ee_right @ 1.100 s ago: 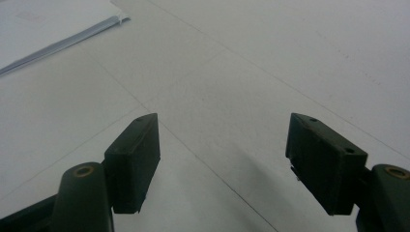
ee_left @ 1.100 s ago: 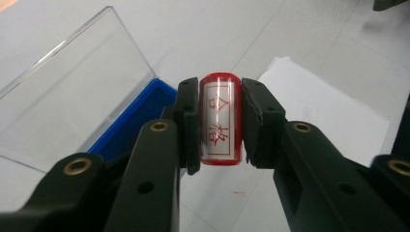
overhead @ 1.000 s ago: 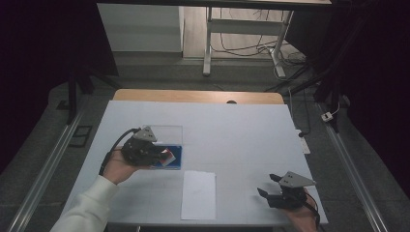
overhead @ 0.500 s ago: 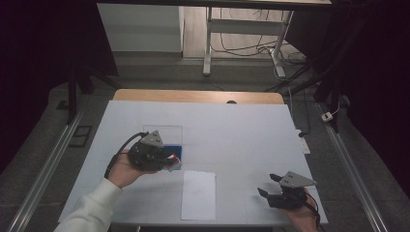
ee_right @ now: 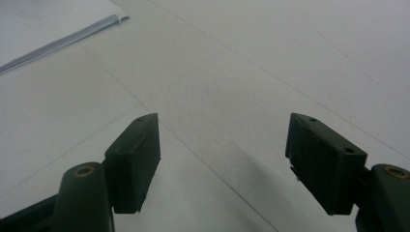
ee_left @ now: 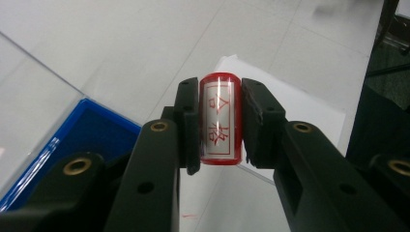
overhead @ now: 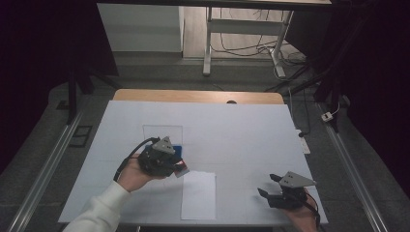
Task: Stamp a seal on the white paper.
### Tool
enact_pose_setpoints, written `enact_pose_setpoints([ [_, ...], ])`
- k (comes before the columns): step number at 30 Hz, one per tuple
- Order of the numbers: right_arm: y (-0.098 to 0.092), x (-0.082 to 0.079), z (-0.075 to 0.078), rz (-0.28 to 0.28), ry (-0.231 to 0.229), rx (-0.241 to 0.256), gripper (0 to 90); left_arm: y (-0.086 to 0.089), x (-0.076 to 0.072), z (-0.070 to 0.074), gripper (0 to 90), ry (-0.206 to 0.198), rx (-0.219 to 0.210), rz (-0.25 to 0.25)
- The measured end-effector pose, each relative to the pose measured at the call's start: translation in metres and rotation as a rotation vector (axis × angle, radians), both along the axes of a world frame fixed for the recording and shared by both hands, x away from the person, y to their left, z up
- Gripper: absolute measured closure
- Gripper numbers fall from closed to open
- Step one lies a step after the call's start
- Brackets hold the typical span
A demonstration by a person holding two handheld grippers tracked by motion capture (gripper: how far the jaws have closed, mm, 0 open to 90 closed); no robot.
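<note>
stamp (ee_left: 220, 118) clamped between left gripper (ee_left: 220, 121) jaws, above table.

The left gripper (overhead: 180, 167) sits in the person's left hand (overhead: 131, 175), forearm angled in from the lower left, jaws closed tight. The right gripper (overhead: 269, 186) rests low at the near right, jaws spread wide.

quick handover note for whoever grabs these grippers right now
Left gripper: shut on the red stamp, held above the table beside the blue ink pad.
Right gripper: open, holding nothing, low over the table at the near right.
White paper lies flat between the two grippers, no mark visible on it.
Done: stamp picked up.
Left, probably: press the stamp on the paper, then set it down.
</note>
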State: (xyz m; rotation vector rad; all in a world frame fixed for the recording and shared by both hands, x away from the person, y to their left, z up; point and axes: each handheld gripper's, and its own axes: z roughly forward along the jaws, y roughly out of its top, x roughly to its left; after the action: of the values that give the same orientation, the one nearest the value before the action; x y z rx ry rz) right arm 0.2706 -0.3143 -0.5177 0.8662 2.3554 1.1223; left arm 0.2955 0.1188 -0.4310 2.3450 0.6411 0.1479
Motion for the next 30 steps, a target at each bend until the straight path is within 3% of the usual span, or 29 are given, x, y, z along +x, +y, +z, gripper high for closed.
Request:
enact_pose_setpoints([
  [30, 0.000, 0.000, -0.001, -0.001, -0.003, -0.017, 27.9, -0.042, -0.011, -0.021, 69.9, 0.036, 0.031, -0.104],
])
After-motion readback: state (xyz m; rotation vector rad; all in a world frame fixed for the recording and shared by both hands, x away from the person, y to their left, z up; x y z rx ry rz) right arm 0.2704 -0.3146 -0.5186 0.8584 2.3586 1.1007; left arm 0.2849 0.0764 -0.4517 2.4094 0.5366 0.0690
